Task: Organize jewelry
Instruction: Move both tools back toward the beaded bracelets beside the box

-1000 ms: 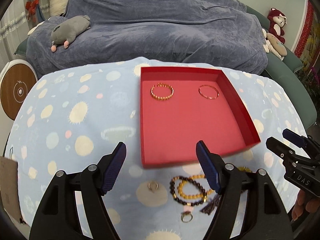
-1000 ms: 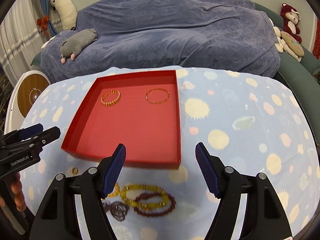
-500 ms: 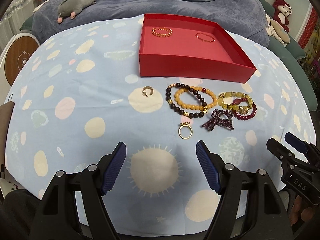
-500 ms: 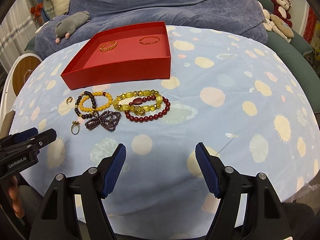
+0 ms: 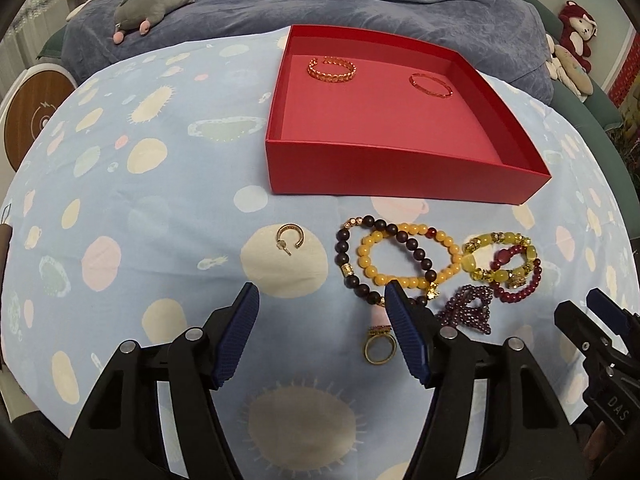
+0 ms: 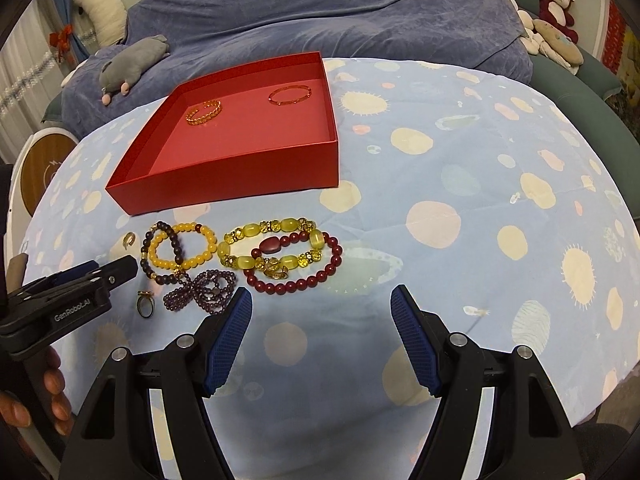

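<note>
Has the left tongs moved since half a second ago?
Yes. The left tongs have dropped toward the cloth and closer to the red box, their jaws closing slightly around nothing.

On the table (image 5: 160,208) in front of me a box (image 5: 400,168) sits toward the far side, with two bangles (image 5: 331,69) (image 5: 430,85) inside it, side by side near its back wall. Just before the box lies a cluster of bracelets (image 6: 276,256), some overlapping one another. To their left an earring (image 5: 290,236) lies apart, and nearer to me, just before the bracelets, lies a ring (image 5: 378,346). Behind the table runs a sofa (image 6: 320,12), with a soft toy (image 6: 134,64) lying on its left part.
</note>
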Motion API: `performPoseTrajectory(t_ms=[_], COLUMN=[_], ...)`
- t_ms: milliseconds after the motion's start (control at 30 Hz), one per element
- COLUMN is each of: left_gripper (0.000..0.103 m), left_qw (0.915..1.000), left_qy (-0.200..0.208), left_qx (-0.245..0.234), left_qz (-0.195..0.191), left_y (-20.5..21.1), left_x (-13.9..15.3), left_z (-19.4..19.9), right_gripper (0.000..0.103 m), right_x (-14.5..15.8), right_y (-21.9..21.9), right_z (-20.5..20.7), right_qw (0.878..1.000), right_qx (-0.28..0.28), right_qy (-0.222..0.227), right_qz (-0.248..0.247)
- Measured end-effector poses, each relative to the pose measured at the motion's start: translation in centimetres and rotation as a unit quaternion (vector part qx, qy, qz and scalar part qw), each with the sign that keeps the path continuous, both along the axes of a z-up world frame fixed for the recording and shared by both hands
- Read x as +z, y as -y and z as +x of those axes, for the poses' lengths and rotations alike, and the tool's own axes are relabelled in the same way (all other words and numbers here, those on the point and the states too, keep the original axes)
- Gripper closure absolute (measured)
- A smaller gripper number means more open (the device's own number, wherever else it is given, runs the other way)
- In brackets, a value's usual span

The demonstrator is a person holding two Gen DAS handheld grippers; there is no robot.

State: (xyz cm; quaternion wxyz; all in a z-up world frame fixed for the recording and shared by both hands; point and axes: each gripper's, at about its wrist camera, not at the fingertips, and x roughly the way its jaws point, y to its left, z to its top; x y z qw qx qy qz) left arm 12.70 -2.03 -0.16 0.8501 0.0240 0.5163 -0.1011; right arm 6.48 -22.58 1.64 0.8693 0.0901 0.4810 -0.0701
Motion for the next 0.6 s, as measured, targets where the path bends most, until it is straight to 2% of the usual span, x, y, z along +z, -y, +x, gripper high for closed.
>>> performPoseTrajectory(t_ms=[100, 200, 400, 467, 533, 600], left_gripper=[0.044, 0.044, 0.049, 0.054, 0.068, 0.076], left_qw=[0.9999, 1.0000, 0.9997, 0.9996, 0.9996, 0.9997], left_qy=[-0.002, -0.002, 0.001, 0.004, 0.007, 0.004], left_qx=[-0.004, 0.001, -0.008, -0.013, -0.018, -0.017], left_qz=[0.010, 0.002, 0.023, 0.023, 0.023, 0.017], left_y=[0.1, 0.2, 0.9, 0.9, 0.8, 0.5], left_x=[-0.6, -0.7, -1.3, -1.3, -1.2, -1.1], left_z=[0.4, 0.7, 1.2, 0.9, 0.6, 0.5], right_gripper=[0.034, 0.034, 0.034, 0.034, 0.034, 0.034], right_x=[-0.2, -0.3, -0.4, -0.5, -0.6, -0.7], right_y=[0.1, 0.3, 0.7, 0.8, 1.0, 1.1], right_z=[0.5, 0.9, 1.7, 2.0, 2.3, 2.6], right_qw=[1.000, 1.000, 1.000, 1.000, 1.000, 1.000], right_qx=[0.000, -0.001, -0.005, -0.005, -0.006, -0.004], right_qy=[-0.001, -0.001, -0.003, -0.003, -0.005, -0.006], right_qz=[0.002, 0.002, 0.003, 0.004, 0.005, 0.006])
